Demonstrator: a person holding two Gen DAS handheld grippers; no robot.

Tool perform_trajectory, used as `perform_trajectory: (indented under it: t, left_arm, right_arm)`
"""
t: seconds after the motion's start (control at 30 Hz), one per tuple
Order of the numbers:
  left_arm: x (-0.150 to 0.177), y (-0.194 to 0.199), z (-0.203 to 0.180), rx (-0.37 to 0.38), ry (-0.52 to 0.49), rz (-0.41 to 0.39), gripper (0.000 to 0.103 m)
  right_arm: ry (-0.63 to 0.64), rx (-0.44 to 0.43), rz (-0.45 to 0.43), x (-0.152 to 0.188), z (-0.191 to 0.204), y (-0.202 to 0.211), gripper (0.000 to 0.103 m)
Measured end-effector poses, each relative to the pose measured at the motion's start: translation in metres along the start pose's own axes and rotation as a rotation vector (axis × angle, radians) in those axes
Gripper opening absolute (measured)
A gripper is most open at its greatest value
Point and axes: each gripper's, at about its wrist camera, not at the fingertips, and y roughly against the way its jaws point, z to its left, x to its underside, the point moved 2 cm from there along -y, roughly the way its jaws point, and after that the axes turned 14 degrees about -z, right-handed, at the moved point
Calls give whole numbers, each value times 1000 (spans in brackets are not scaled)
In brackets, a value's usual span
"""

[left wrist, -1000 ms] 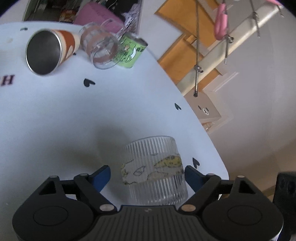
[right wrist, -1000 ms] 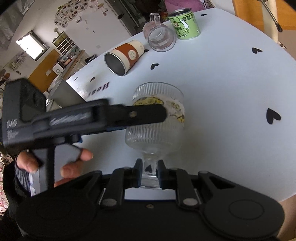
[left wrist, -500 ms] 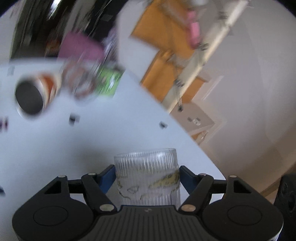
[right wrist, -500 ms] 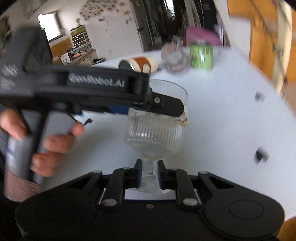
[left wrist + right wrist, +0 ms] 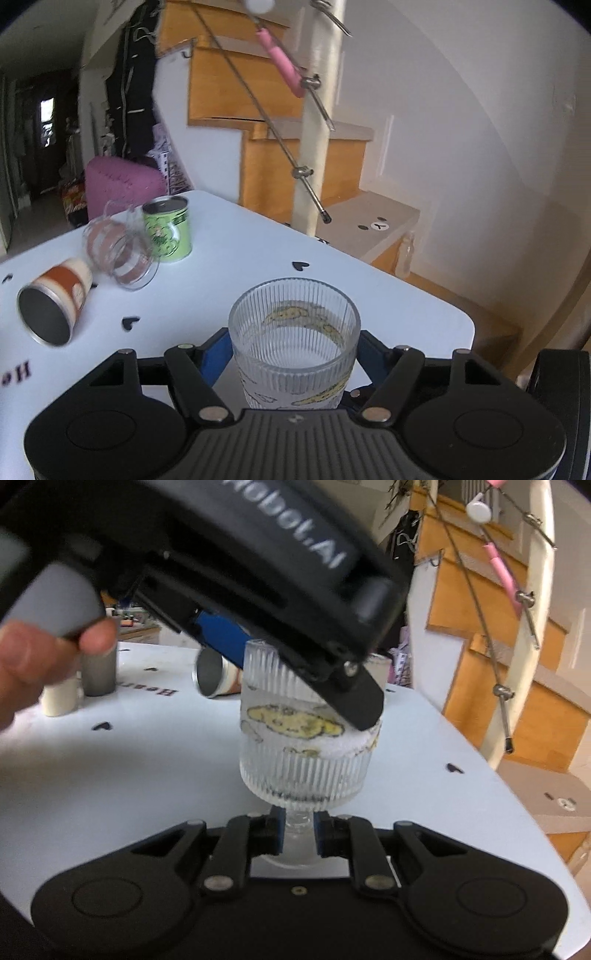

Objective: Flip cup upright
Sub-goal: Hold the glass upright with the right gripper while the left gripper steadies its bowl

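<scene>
A ribbed glass cup (image 5: 308,738) with a short stem stands mouth-up between two hand-held grippers, its foot at or just above the white bench (image 5: 110,782); whether it has touched down cannot be told. Nearest the right wrist camera, the right hand-held gripper (image 5: 298,832) pinches the stem low down, its blue-lined fingers (image 5: 277,830) pressed in on either side. Above it, the left hand-held gripper (image 5: 293,349) comes in from a steep angle and clamps the bowl around its yellow cartoon band, jaws drawn in against the ribbed wall; the person's left hand (image 5: 44,661) curls around its grip, thumb and a fingertip showing.

The flip looks all but complete, and the risk now appears to lie in the letting go. If one gripper frees before the foot sits flat, the other could lever the top-heavy cup over; the ribbed glass may also slip under a slackening pinch, and the narrow stem could take a sideways load if the two hands drift apart.

Farther back on the bench, an orange-banded cup (image 5: 51,299) lies on its side with its dark mouth toward the camera, just beside a clear mug (image 5: 122,254) also tipped over and a green can (image 5: 168,229) standing upright. A grey cylinder (image 5: 98,672) stands near the far left edge. Beyond, a wooden staircase (image 5: 273,110) climbs behind a pale post.
</scene>
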Motion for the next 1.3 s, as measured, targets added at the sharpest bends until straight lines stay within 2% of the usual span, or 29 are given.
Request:
perform_trajectory:
  t: [0.17, 0.3, 0.43, 0.57, 0.67, 0.7, 0.93, 1.07, 1.1, 1.3]
  left_arm:
    - [-11, -35, -6, 10, -18, 0, 72]
    - [-17, -62, -10, 7, -48, -23, 72]
    - [-22, -87, -15, 2, -89, -49, 72]
    - [-29, -102, -15, 14, -103, -60, 72]
    - [-30, -109, -15, 18, -98, -51, 72]
    - [-30, -110, -14, 18, -90, -47, 72]
    - [-29, -108, -11, 23, -86, -52, 73]
    - [-33, -98, -4, 44, -32, -58, 81]
    - [-34, -93, -2, 44, -23, -66, 82]
    - [-38, -50, 11, 24, 8, -115, 82]
  right_arm:
    - [-44, 39, 13, -3, -27, -21, 15]
    - [-116, 62, 33, -4, -56, -42, 15]
    - [-125, 92, 38, -3, -75, -63, 14]
    - [-221, 86, 80, -6, -95, -75, 12]
    - [-195, 104, 91, -5, -98, -81, 10]
    - [-201, 116, 105, -4, -100, -83, 6]
    - [-214, 113, 112, -1, -103, -86, 6]
    - [-200, 129, 93, -2, -100, -81, 15]
    - [-199, 134, 87, -4, -98, -78, 18]
    - [-201, 169, 60, -19, -85, -50, 21]
